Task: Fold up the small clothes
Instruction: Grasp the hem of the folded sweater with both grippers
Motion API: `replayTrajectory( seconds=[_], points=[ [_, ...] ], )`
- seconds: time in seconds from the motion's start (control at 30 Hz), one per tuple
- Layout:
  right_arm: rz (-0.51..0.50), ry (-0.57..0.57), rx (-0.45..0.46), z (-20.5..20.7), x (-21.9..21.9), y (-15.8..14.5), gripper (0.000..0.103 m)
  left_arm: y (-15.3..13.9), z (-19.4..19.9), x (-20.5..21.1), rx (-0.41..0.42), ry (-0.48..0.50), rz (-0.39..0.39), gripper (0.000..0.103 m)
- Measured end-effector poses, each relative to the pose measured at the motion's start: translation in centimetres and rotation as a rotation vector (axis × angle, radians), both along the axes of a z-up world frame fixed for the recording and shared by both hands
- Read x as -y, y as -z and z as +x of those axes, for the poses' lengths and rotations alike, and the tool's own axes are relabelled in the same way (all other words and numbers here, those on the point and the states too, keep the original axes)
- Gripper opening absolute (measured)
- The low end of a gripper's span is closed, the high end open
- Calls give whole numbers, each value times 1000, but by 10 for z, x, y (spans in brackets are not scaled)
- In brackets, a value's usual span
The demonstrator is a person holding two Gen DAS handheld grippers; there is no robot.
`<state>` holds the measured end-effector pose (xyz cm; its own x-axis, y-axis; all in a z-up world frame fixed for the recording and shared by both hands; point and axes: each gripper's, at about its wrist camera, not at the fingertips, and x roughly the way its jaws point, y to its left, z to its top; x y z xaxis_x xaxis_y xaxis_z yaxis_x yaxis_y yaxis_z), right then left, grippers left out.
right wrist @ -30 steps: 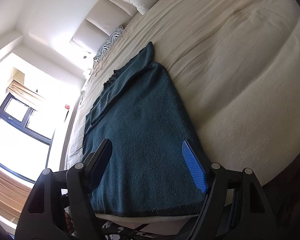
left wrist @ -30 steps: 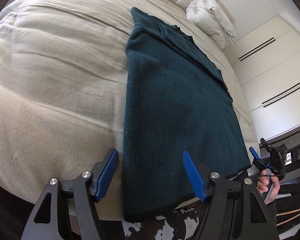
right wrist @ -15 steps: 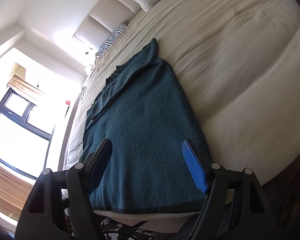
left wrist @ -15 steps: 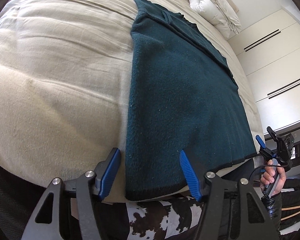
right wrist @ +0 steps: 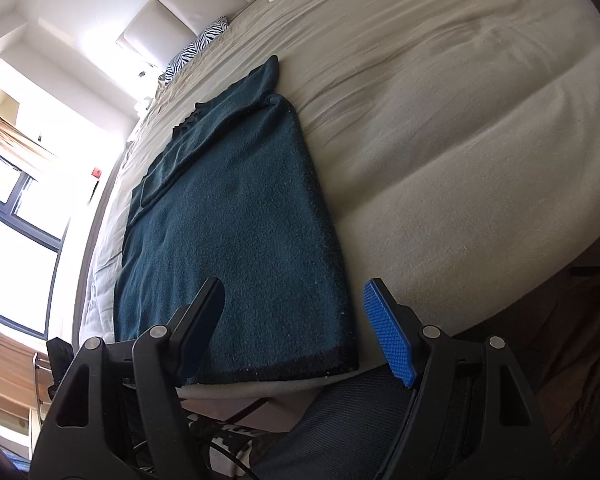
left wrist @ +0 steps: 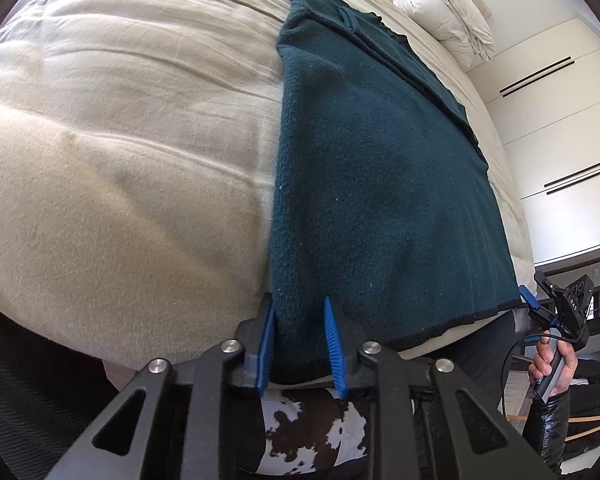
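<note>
A dark teal knitted sweater (left wrist: 372, 168) lies flat on the beige bed, its black-trimmed hem at the near edge; it also shows in the right wrist view (right wrist: 236, 232). My left gripper (left wrist: 300, 336) is closed on the sweater's near left hem corner, the cloth bunched between its blue pads. My right gripper (right wrist: 296, 320) is open and empty, its fingers either side of the near right hem corner, just short of it. The right gripper also shows in the left wrist view (left wrist: 556, 308), held in a hand beyond the hem's right end.
The bed (left wrist: 120, 160) has wide beige sheet to the sweater's left and, in the right wrist view (right wrist: 460, 140), to its right. A white folded duvet (left wrist: 444, 4) and zebra pillow (right wrist: 196, 48) lie at the headboard. White wardrobe doors (left wrist: 560, 140) stand right.
My left gripper has moved in and closed from wide open onto the sweater's left hem corner. My right gripper has shifted right toward the right corner and stays open.
</note>
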<state>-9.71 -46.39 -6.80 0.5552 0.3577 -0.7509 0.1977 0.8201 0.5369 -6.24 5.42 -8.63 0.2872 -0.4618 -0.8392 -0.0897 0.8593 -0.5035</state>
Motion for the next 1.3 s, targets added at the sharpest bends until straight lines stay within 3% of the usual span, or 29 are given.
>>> replayTrajectory(
  seconds=[0.17,0.33,0.53,0.87,0.93,1.3],
  points=[
    [-15,-25,-54,0,8,3,72,1,-1,1,-4,9,0,11],
    [-25,-95,-120,3,5,11,71,-1,-1,0,1,5,-14,8],
    [15,-103,-161,9,13,19,68,-3,-3,-7,13,3,-38,8],
    [65,-152,-200,11,9,29,27,-4,-4,-12,19,8,-65,7],
    [57,-157,-200,10,7,28,14,-5,-3,-13,22,8,-75,7],
    [52,-162,-120,15,-2,6,6,-17,-1,-25,56,-23,-216,7]
  ],
)
